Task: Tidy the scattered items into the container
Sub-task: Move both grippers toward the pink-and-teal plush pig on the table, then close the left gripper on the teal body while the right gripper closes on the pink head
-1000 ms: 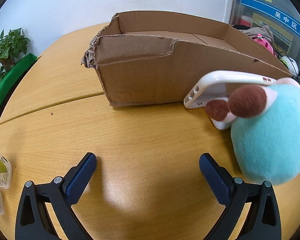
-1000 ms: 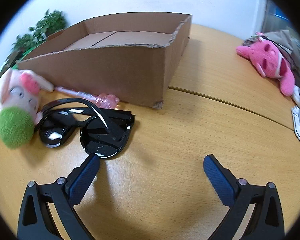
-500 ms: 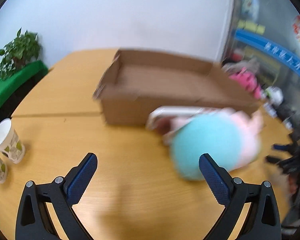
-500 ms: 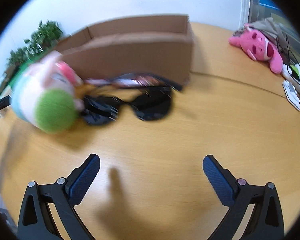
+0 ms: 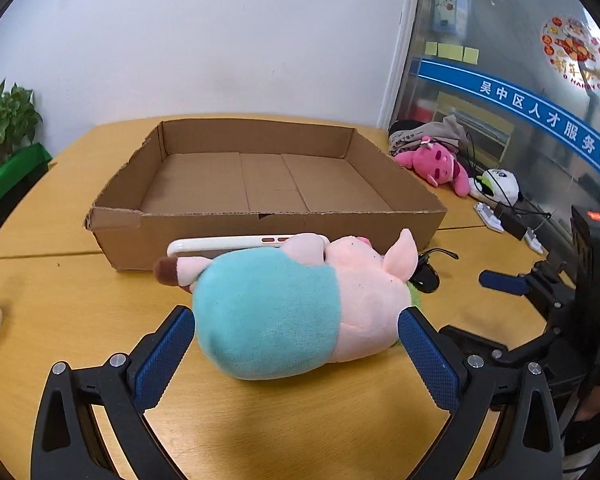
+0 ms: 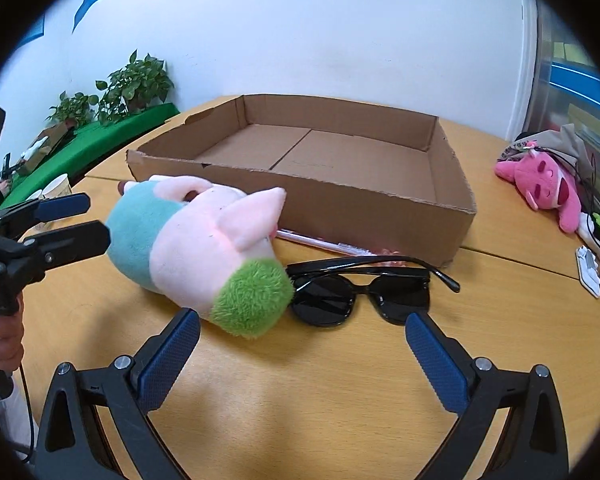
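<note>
My left tongs [image 5: 296, 348] are spread wide and empty, one blue pad on each side of the soft pink pig toy with the teal body and green snout [image 5: 296, 304], which lies on its side on the wooden desk [image 5: 80, 312]. The pads look just clear of the plush rather than pressing it, though the near one is close enough that I can't be sure. I hold them this way because the toy is fat and squashy, so I judge it needs a full-width grip across its middle.

My right tongs [image 6: 300, 348] are likewise released and holding nothing, low over the desk with the black plastic sunglasses [image 6: 360, 292] just beyond the tips. The glasses lie folded open, lenses down toward me, touching the pig's green end. I'd take them across the bridge, since the arms are thin and could slip.

Behind the pig, a white phone case [image 5: 244, 243] leans on its edge against the near wall of the shallow brown cardboard box [image 5: 260, 184], and a pink translucent pen [image 6: 324, 245] lies along that same wall. The box sits open and bare inside, so nothing has gone in yet by my reckoning.

Farther off to the right lies a bright pink plush toy [image 6: 540, 184] beside a bundle of cloth and cables.
</note>
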Motion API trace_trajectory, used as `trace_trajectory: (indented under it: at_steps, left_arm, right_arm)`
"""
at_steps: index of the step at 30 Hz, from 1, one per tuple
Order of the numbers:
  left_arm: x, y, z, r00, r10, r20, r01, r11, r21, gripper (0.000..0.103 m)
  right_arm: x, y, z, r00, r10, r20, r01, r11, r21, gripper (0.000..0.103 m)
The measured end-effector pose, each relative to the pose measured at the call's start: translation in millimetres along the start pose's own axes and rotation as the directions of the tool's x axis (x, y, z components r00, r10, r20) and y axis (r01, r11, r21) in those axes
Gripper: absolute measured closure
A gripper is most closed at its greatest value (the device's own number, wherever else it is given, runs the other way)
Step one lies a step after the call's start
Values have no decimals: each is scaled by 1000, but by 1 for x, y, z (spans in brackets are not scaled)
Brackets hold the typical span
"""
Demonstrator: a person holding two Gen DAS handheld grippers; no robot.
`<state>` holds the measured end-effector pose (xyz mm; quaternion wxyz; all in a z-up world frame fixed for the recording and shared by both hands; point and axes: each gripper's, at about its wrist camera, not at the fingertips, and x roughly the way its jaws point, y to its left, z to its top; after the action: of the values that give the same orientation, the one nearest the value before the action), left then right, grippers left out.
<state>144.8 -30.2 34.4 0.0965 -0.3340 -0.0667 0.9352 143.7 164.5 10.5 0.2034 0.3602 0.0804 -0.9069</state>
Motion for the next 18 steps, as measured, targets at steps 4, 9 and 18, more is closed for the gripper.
trace_trajectory:
  at_steps: [4,9,18]
  left_arm:
    - [7,3,0,1000,-7,-9,7,1000,-14,0]
    - [17,5,-2,999,-29,-21,28,999,-32,0]
    - [21,4,-5,999,-48,-11,47,998,-41,0]
  right_arm:
    - [10,3,-2,999,21,-29,-20,1000,7,0]
    - [19,5,-2,999,31,-44,-31,1000,-3,0]
    - [27,5,-2,997,46,-59,-45,999,10,0]
